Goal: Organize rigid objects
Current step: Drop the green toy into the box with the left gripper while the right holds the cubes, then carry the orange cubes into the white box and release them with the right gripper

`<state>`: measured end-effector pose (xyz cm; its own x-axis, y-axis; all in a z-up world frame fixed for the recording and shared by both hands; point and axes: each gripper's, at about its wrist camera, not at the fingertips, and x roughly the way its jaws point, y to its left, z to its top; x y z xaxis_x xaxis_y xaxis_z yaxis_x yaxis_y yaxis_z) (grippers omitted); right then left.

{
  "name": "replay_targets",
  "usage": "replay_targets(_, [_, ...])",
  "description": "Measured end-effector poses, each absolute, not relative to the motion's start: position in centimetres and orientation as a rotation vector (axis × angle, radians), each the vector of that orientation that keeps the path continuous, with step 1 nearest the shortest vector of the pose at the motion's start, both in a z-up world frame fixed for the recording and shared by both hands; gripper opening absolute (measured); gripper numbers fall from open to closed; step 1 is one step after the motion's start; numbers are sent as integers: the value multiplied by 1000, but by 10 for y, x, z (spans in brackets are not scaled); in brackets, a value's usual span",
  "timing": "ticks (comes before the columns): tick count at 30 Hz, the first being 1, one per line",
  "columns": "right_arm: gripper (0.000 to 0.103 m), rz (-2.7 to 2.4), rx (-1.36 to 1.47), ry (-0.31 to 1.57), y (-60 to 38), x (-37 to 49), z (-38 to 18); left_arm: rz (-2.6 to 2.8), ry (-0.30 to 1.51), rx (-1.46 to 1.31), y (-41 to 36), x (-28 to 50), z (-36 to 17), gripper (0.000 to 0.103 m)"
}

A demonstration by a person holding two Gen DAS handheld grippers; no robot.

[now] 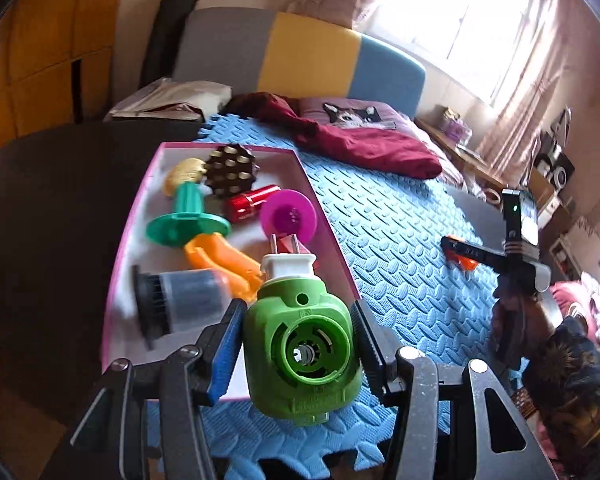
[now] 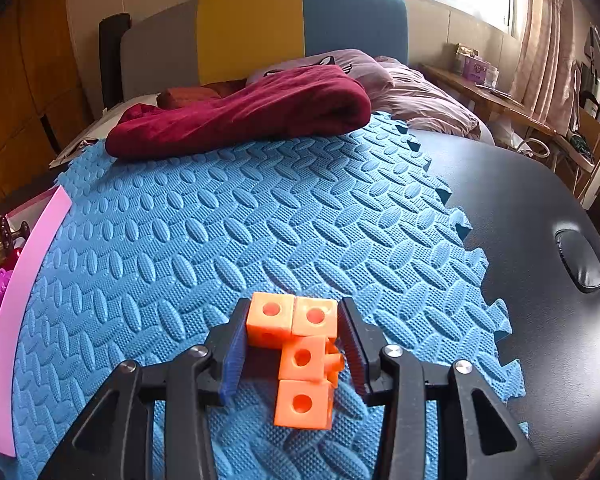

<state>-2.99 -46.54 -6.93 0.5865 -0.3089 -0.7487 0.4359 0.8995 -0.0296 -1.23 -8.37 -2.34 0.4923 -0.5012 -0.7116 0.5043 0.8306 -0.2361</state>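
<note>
My left gripper (image 1: 298,316) is shut on a green plug-in device (image 1: 302,344) with a white two-pin plug end, held over the near right corner of the pink-rimmed tray (image 1: 324,216). In the tray lie a green spool (image 1: 188,220), an orange piece (image 1: 224,260), a red cylinder (image 1: 252,202), a magenta funnel (image 1: 288,216), a dark studded ball (image 1: 230,172) and a blurred grey cylinder (image 1: 180,306). My right gripper (image 2: 294,332) is shut on an orange piece of linked cubes (image 2: 300,356) above the blue foam mat (image 2: 228,220). The right gripper (image 1: 460,254) also shows in the left wrist view.
The mat covers a black table (image 2: 532,208) with a dark oval handle (image 2: 579,266) at its right. A maroon cloth (image 2: 244,112) lies on the mat's far edge, with a bed, pillows and a headboard behind. The tray rim (image 2: 24,300) stands at the mat's left.
</note>
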Motion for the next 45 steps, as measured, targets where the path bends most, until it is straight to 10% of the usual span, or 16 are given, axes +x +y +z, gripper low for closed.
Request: replay_targets(45, [41,-432,127,843,-455,-31,-67,-253,838,-38,-40,3,-18,76])
